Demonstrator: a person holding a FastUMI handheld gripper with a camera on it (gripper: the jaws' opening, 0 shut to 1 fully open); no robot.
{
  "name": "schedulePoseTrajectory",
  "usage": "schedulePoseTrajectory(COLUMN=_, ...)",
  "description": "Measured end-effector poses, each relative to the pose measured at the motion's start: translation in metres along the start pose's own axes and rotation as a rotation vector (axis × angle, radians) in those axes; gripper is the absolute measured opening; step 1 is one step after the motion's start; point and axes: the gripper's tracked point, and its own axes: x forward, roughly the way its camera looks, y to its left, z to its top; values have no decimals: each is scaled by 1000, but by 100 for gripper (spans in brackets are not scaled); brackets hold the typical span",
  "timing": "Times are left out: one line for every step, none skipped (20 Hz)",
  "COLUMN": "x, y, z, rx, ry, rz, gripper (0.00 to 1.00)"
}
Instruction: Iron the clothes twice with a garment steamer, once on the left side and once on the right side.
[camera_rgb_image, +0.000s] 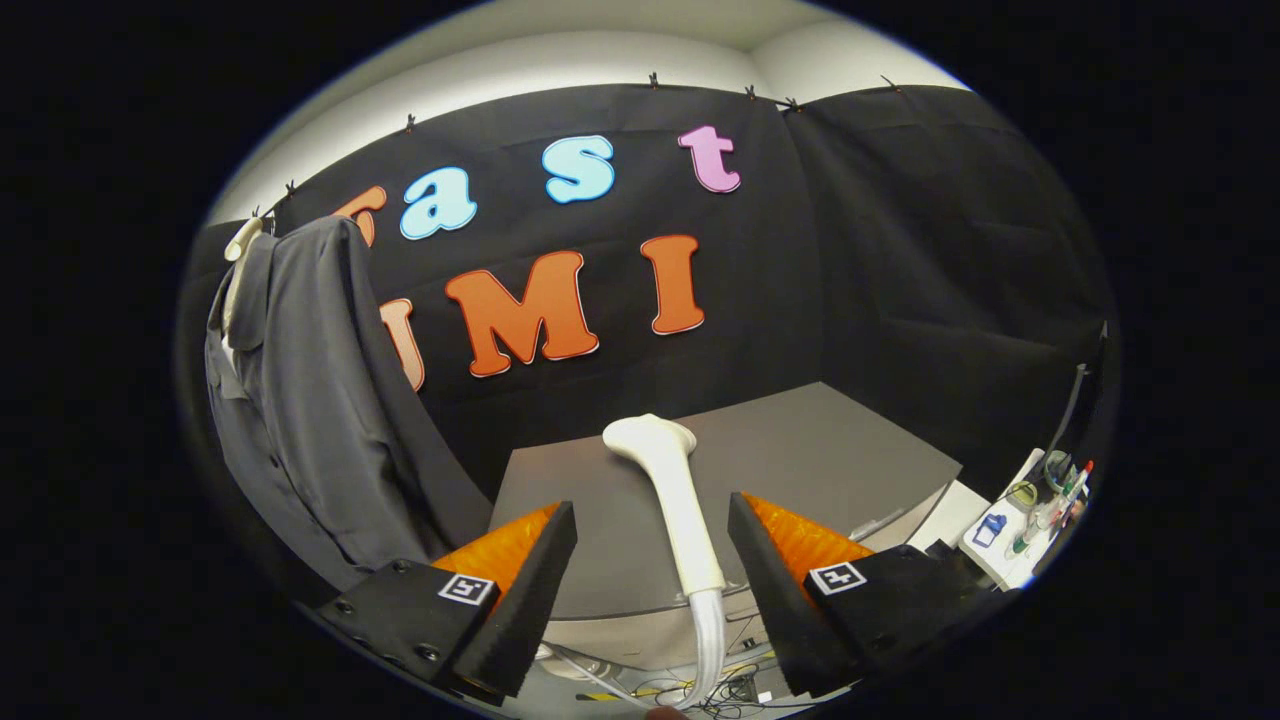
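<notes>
We look out along the tongs (650, 545), whose two fingers (520, 600) stand spread wide apart and press on nothing. Between them, touching neither, lies the white handheld garment steamer (672, 500): its long handle runs up the middle of the gap and its broad head rests just beyond the fingertips, tilted a little toward the left. The steamer lies on a grey surface (820, 450), a flat tabletop that reaches back to the booth's black cloth wall (900, 250). From the near end of the handle a pale ribbed hose (708, 640) drops over the front edge of the surface, down toward a tangle of thin cables (700, 695) below.

Well to the left of the steamer and beyond the left finger, we see the clothes: a dark grey button-front shirt (300, 400) hanging upright against the wall on a pale hanger (242, 240), its collar uppermost and its placket with small buttons facing us. It hangs apart from the surface, beside its left edge.

Off past the right finger, a small white side shelf (1000, 545) carries a clutter of small items we cannot make out clearly, among them a blue object (990, 528) and a red-tipped pen-like thing (1078, 482).
</notes>
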Motion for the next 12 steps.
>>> schedulePoseTrajectory(x=14, y=-2, z=-2, rx=-10, ry=21, rz=5, gripper=99)
schedulePoseTrajectory(x=28, y=-6, z=-4, rx=-19, ry=43, rz=8, gripper=99)
schedulePoseTrajectory(x=39, y=-11, z=-7, rx=-30, ry=66, rz=13, gripper=98)
schedulePoseTrajectory(x=52, y=-12, z=-9, rx=-39, ry=89, rz=23, gripper=99)
schedulePoseTrajectory(x=66, y=-13, z=-11, rx=-42, ry=112, rz=31, gripper=99)
schedulePoseTrajectory(x=79, y=-15, z=-10, rx=-41, ry=128, rz=39, gripper=99)
schedulePoseTrajectory(x=90, y=-19, z=-12, rx=-37, ry=149, rz=40, gripper=99)
schedulePoseTrajectory(x=101, y=-23, z=-12, rx=-36, ry=164, rz=40, gripper=99)
schedulePoseTrajectory(x=109, y=-28, z=-12, rx=-35, ry=177, rz=39, gripper=98)
schedulePoseTrajectory(x=117, y=-29, z=-11, rx=-33, ry=190, rz=42, gripper=98)
schedulePoseTrajectory(x=125, y=-30, z=-14, rx=-35, ry=206, rz=49, gripper=98)
schedulePoseTrajectory(x=134, y=-29, z=-17, rx=-40, ry=227, rz=53, gripper=98)
